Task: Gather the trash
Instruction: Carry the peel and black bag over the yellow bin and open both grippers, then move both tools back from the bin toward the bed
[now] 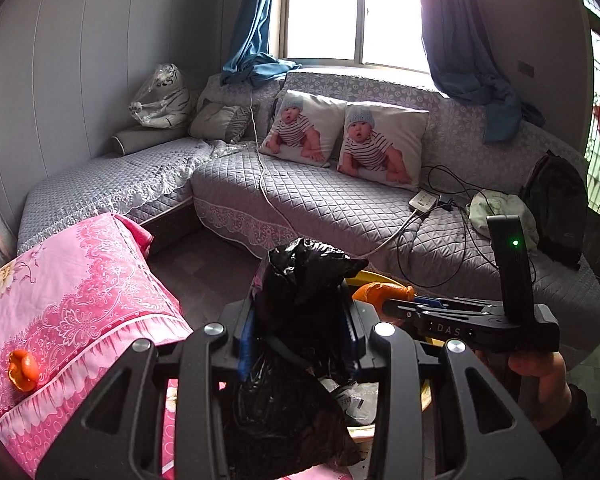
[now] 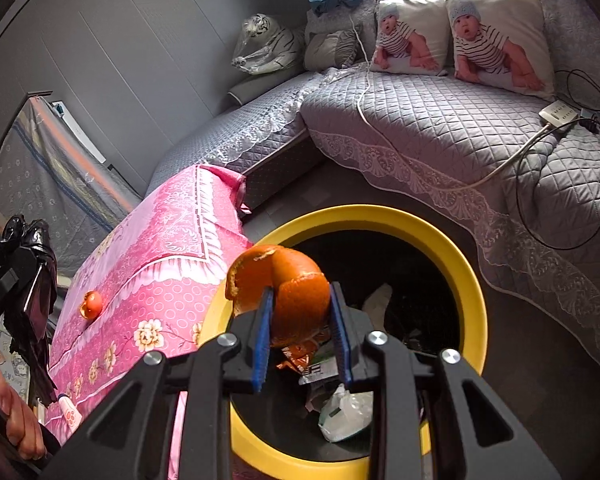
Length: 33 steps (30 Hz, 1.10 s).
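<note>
My right gripper (image 2: pixel 300 312) is shut on a piece of orange peel (image 2: pixel 288 284) and holds it above the open yellow trash bin (image 2: pixel 472 280), which holds wrappers and crumpled plastic. It also shows in the left wrist view (image 1: pixel 396 300) with the peel (image 1: pixel 380 292). My left gripper (image 1: pixel 300 332) is shut on a crumpled black plastic bag (image 1: pixel 300 280), held up left of the bin; in the right wrist view the bag (image 2: pixel 36 280) is at the far left. A second orange peel (image 1: pixel 22 370) lies on the pink cloth (image 1: pixel 80 300); it also shows in the right wrist view (image 2: pixel 91 304).
A grey quilted corner sofa (image 1: pixel 320 200) with two baby-print pillows, a power strip (image 1: pixel 422 200) and cables lies behind the bin. A black backpack (image 1: pixel 556 204) stands at its right end. A plush tiger in plastic (image 1: pixel 160 96) sits in the corner.
</note>
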{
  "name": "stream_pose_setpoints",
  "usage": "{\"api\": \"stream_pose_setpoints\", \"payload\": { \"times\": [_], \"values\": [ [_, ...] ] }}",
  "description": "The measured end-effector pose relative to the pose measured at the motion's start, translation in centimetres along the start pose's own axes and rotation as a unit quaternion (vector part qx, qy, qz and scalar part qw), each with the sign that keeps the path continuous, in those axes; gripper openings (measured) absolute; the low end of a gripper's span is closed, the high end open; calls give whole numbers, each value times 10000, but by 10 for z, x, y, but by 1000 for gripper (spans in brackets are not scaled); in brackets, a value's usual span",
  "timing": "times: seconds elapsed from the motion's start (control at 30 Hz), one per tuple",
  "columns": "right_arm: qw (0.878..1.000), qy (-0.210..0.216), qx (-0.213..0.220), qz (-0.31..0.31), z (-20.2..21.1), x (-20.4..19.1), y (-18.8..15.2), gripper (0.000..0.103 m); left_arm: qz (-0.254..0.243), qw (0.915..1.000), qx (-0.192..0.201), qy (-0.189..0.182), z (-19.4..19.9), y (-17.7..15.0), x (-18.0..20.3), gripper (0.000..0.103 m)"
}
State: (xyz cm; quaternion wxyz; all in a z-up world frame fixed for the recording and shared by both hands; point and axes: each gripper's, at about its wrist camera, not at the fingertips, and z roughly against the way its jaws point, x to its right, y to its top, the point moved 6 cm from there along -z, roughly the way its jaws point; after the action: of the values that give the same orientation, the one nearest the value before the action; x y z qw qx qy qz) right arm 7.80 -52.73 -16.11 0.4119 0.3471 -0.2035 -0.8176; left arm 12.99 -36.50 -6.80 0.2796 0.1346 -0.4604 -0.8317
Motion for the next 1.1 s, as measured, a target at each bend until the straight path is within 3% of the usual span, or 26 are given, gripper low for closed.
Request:
{"api": "stream_pose_setpoints", "payload": {
  "times": [0.33,0.37,0.4,0.43,0.47,0.5,0.6,0.77,0.93,1.03,1.1],
  "values": [
    [9991,-207,-320,-206,-16,19,-12,26,535,9951,-746,-365,-77,-12,-6,36],
    [9989,-233,-332,-236,-16,21,-13,27,542,9954,-729,-298,-79,-11,-8,43],
    [9987,-238,-309,-335,-16,24,-12,34,578,9955,-703,-258,-79,-10,-9,60],
    [9984,-252,-276,-420,-14,29,-10,39,663,9954,-662,-217,-78,-10,-13,71],
    [9981,-296,-215,-488,-10,33,-9,51,775,9950,-598,-179,-75,-10,-19,83],
    [9978,-360,-147,-529,-6,37,-8,56,852,9947,-553,-165,-73,-10,-24,84],
    [9969,-517,-23,-595,3,47,-6,56,1101,9922,-575,-77,-67,-16,-42,90],
    [9975,-417,9,-575,10,46,-10,56,1454,9886,-378,92,-38,-23,-81,93],
    [9998,-112,51,157,9,-4,-5,56,1614,9862,-260,248,20,-48,-123,93],
    [9950,379,27,922,1,-67,-6,56,1643,9851,-42,513,72,-70,-154,94],
    [9851,789,-119,1525,-10,-118,-13,56,1664,9824,146,837,109,-88,-179,94]
  ]
}}
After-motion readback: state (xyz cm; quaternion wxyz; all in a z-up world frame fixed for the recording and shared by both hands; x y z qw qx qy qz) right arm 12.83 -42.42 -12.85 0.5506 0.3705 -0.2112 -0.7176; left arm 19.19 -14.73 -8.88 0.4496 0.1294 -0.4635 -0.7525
